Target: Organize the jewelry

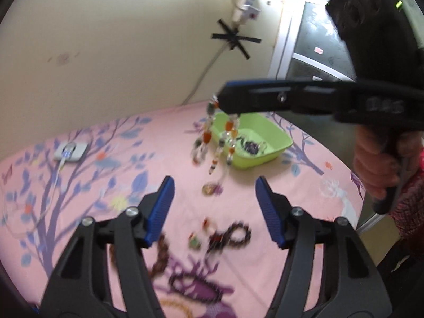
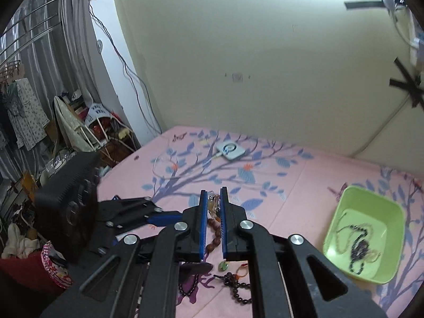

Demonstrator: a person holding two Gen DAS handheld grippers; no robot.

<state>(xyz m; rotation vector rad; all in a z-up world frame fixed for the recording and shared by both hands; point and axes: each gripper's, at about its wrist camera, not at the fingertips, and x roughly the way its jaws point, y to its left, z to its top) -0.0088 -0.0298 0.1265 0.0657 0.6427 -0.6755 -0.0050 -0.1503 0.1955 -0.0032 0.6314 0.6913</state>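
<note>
A multicoloured beaded necklace [image 1: 212, 143] hangs from my right gripper [image 1: 221, 98], which is shut on it in the air just left of a green tray [image 1: 288, 140]. In the right wrist view the beads [image 2: 213, 204] sit pinched between that gripper's [image 2: 213, 191] blue pads. The green tray [image 2: 341, 198] holds a dark bead necklace [image 2: 359, 249] and a pale chain. My left gripper [image 1: 215, 182] stands open with nothing between its pads, above loose jewelry on the pink sheet: a dark bead bracelet [image 1: 238, 234], a brown bead strand [image 1: 161, 254] and small pendants [image 1: 194, 241].
A white charging puck [image 1: 71, 152] with a cable lies at the far left of the bed by the wall. A person's hand [image 1: 376, 164] grips the right tool's handle. Off the bed's left side stand a cluttered rack and clothes [image 2: 87, 132].
</note>
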